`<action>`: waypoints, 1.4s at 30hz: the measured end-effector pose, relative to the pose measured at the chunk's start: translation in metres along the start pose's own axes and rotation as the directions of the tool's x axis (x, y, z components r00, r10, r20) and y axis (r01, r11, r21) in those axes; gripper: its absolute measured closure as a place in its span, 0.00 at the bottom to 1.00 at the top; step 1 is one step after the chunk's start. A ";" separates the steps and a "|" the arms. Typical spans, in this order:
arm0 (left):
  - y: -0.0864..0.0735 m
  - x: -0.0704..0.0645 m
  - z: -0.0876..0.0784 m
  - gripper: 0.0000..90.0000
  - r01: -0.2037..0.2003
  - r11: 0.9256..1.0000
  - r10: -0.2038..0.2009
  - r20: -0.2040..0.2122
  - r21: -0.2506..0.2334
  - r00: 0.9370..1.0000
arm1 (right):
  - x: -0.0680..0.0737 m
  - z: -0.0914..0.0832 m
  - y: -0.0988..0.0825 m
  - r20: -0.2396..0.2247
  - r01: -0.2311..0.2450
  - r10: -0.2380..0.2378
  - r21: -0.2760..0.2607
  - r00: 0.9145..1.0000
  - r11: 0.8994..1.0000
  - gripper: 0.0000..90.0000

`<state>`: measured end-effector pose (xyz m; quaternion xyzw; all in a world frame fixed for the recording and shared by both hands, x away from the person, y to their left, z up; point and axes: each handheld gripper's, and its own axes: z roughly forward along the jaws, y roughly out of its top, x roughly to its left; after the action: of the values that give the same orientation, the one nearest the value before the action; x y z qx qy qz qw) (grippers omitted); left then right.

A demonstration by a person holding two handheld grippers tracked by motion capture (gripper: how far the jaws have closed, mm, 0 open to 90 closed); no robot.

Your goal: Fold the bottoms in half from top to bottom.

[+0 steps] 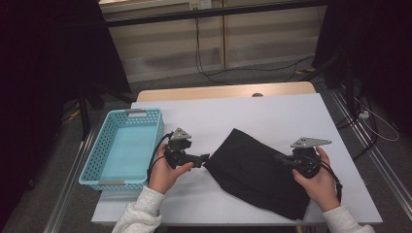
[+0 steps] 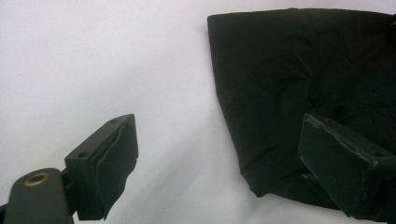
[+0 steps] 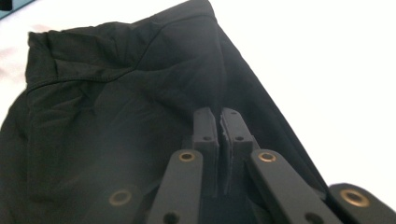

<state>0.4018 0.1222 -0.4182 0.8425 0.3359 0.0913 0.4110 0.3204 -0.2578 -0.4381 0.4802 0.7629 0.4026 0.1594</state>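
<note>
Black cloth flat on table (L gripper open beside it).

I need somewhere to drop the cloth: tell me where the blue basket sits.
In the high view the blue basket stands at the white table's left edge, just left of the left gripper, apart from the black cloth.

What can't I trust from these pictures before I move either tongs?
- Right tongs: shut over the black cloth; whether fabric is pinched is hidden, black on black.
- Left tongs: open; one jaw covers the cloth's corner.
- Basket: near wall hides the floor's front strip, high view.
</note>
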 end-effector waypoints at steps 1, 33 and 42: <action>-0.001 0.001 0.000 0.13 -0.001 1.000 0.001 0.001 0.002 1.000 | -0.001 -0.001 -0.001 0.004 -0.005 0.005 -0.002 1.000 1.000 0.96; -0.001 0.005 0.004 0.13 0.022 1.000 -0.022 0.011 0.019 1.000 | -0.008 -0.021 -0.010 0.005 -0.030 0.030 -0.032 1.000 0.999 0.96; 0.003 0.005 0.006 0.13 0.022 1.000 -0.023 0.012 0.010 1.000 | -0.010 -0.026 -0.015 0.016 -0.036 0.036 -0.030 0.999 0.999 0.96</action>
<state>0.4099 0.1206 -0.4210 0.8413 0.3433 0.0797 0.4098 0.2996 -0.2817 -0.4343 0.4949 0.7466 0.4126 0.1657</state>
